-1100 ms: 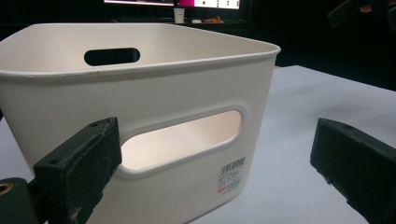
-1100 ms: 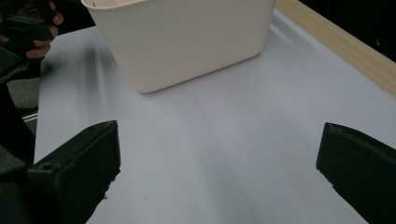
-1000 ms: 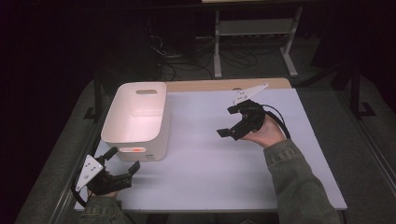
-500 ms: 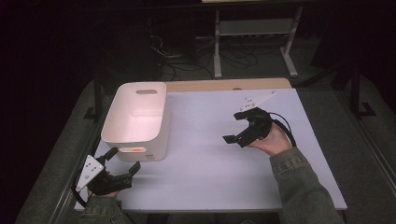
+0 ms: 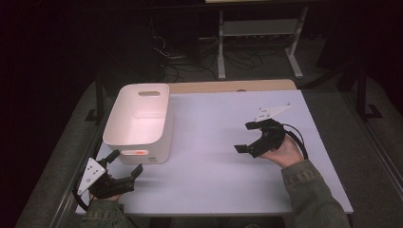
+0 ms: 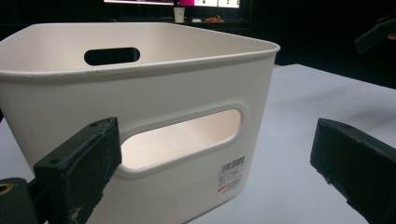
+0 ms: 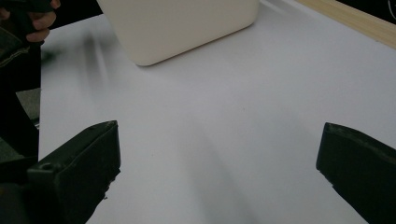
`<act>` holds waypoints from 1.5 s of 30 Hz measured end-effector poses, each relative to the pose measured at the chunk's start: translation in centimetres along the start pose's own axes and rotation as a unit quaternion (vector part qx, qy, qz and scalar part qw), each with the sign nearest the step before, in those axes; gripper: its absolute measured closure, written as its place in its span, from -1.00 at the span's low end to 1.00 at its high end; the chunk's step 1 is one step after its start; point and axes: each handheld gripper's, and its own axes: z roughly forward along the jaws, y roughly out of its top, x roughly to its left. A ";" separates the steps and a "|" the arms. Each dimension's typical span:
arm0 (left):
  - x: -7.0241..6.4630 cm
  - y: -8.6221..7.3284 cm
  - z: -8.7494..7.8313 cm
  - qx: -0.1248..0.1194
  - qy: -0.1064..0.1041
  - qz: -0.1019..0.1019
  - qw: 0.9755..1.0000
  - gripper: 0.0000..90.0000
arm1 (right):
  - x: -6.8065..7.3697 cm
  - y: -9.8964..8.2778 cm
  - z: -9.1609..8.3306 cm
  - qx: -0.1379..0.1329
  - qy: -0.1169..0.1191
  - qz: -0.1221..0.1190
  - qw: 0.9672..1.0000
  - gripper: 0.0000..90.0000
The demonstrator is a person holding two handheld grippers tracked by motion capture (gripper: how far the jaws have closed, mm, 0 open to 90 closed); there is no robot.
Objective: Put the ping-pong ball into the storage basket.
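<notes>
Across the middle of the high view spreads the white surface (image 5: 214, 142), with a strip of bare wood along its far edge. On its left part stands the white plastic bin (image 5: 139, 122), open at the top, with smooth walls that taper toward the base and rounded corners. You can see a slot handle cut high in its far wall and a larger one in the near wall (the left gripper view looks straight through it to the pale inside). A small printed label with a red mark sits low on the near wall, and nothing shows inside the bin.

Your left hand-held gripper (image 5: 124, 164) sits at the near left corner, just beside the bin's near wall, its jaws spread wide and holding nothing. Your right hand-held gripper (image 5: 248, 137) is well apart from the bin, over the right half of the surface, jaws likewise spread and empty, pointing toward the bin.
</notes>
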 end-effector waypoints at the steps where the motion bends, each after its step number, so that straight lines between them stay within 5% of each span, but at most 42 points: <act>1: 0.0 0.0 0.0 0.000 0.000 0.000 1.000 -0.97 | 0.0 -0.2 -0.1 -0.001 -0.001 0.003 1.000 -1.00; 45: 0.0 0.0 -0.1 -0.002 -0.005 -0.003 1.000 -0.97 | 0.1 -6.3 -3.3 -0.041 -0.075 0.042 0.995 -1.00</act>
